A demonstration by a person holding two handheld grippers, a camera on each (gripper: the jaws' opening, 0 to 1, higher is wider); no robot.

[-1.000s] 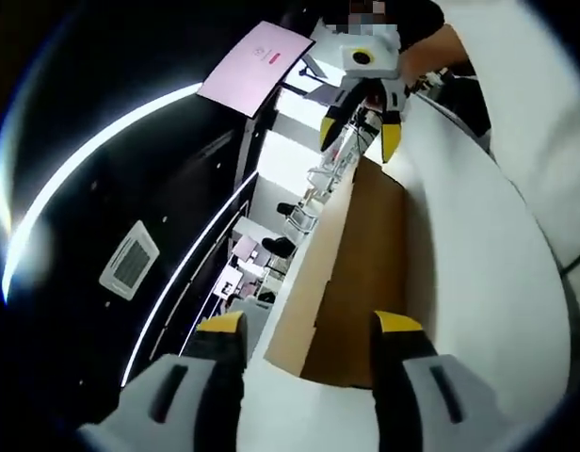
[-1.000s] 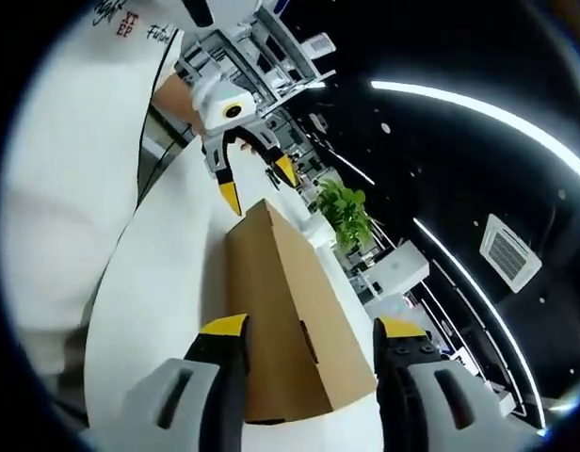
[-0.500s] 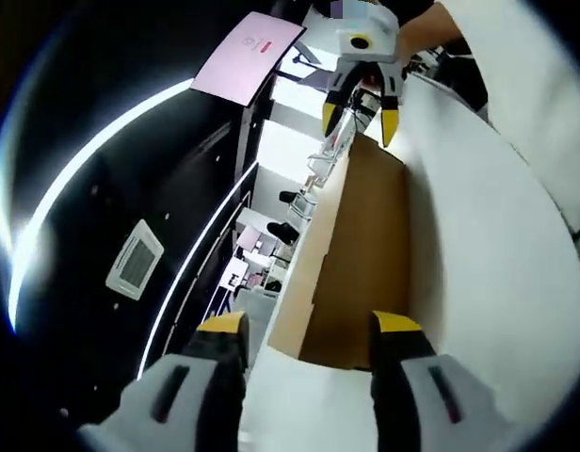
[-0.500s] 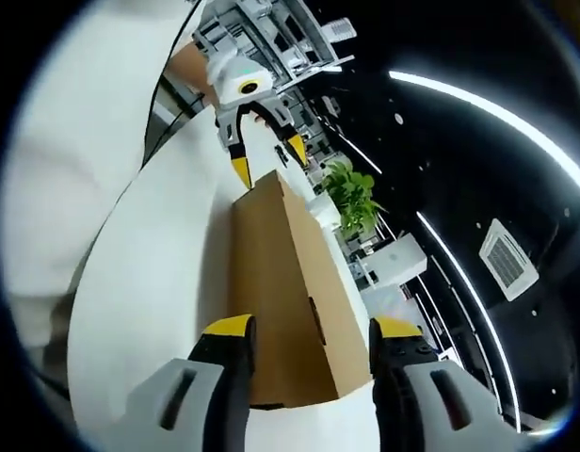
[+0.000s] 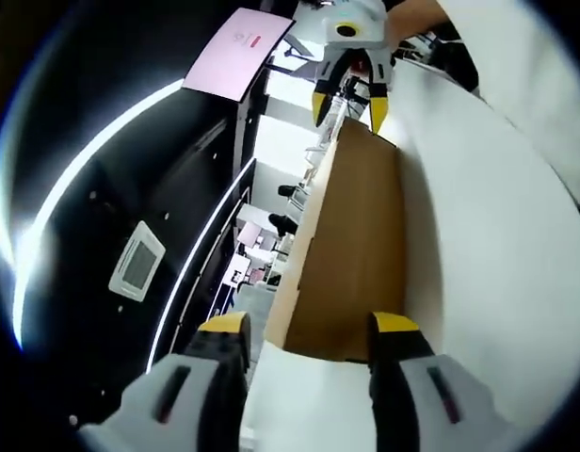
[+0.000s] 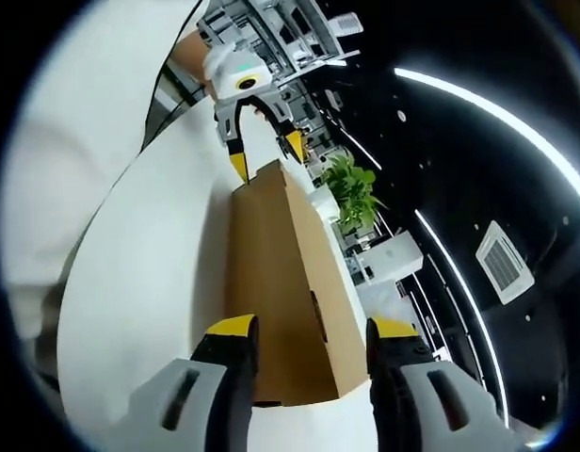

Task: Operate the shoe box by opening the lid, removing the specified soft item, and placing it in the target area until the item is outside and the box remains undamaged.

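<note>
A shut brown cardboard shoe box point(image 5: 351, 245) lies lengthwise on a white table point(image 5: 497, 245). My left gripper point(image 5: 309, 325) is open, its yellow-tipped jaws standing either side of the box's near end. At the far end my right gripper point(image 5: 348, 111) is open too, its tips at the box's top corners. In the right gripper view the same box point(image 6: 281, 282) runs away from my right gripper point(image 6: 314, 328), and the left gripper point(image 6: 267, 158) straddles the far end. The lid is closed, so the box's contents are hidden.
A person in white point(image 6: 73, 141) stands along the table's point(image 6: 149, 282) side. A green potted plant point(image 6: 351, 193) stands beyond the box. A pink screen point(image 5: 238, 52) hangs on the dark wall, with desks and chairs behind.
Both grippers have closed in on the box from opposite ends. The box looks larger in each view, and each far gripper's tips now reach the box's end.
</note>
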